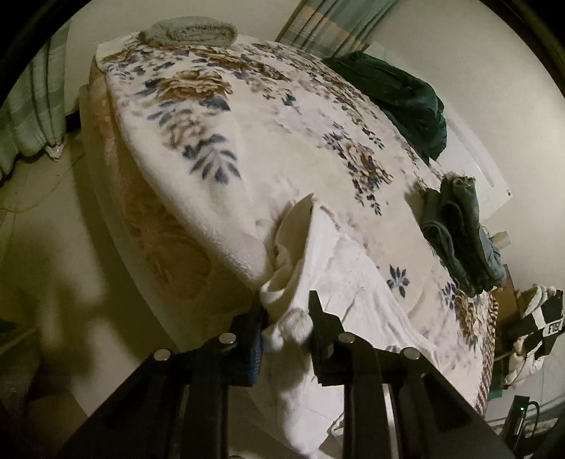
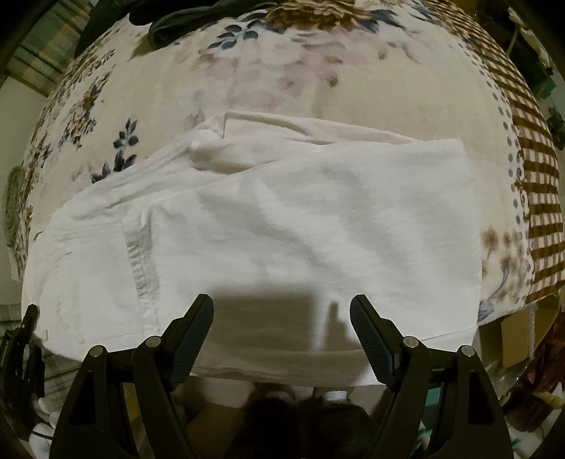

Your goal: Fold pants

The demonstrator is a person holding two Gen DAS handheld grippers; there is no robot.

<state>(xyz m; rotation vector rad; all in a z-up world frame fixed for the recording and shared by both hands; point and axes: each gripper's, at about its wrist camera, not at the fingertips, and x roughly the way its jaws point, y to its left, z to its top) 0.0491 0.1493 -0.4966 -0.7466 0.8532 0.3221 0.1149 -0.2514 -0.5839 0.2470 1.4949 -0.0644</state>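
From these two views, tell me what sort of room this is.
Most likely a bedroom. A bed with a floral blanket fills both views, curtains hang by the wall, and clothes lie about: white pants spread on the bed and a folded pile at its edge.

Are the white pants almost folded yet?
Partly. The white pants already lie doubled over on the flowery blanket. In hand: the left gripper pinches one end of them. The right gripper hangs open above the near edge, holding nothing. Left: folding them smaller, like the folded clothes nearby.
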